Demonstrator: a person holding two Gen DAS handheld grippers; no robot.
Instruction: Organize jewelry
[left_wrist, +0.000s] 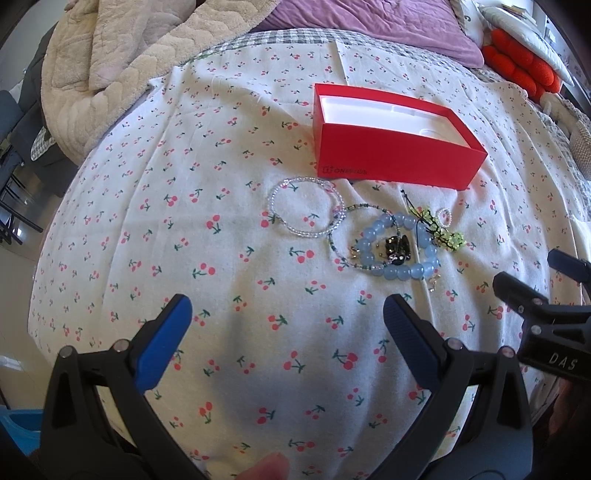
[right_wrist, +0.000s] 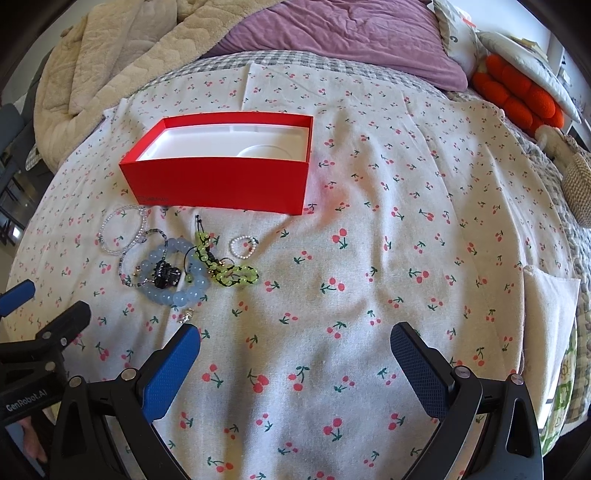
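Nothing has gone into the red box (right_wrist: 218, 182) yet; its white inside is bare. It sits on the cherry-print sheet (right_wrist: 369, 295) covering the bed. All the jewelry lies in a loose heap just in front of the box: a clear bead bracelet (left_wrist: 304, 208), a blue bead bracelet (left_wrist: 400, 249) with a dark charm inside its loop, a green beaded strand (right_wrist: 229, 271) and a tiny pearl ring (right_wrist: 242, 246). The left claw (left_wrist: 288, 325) and right claw (right_wrist: 295, 350) both hover spread wide, holding nothing. By my reckoning the whole job is still ahead.
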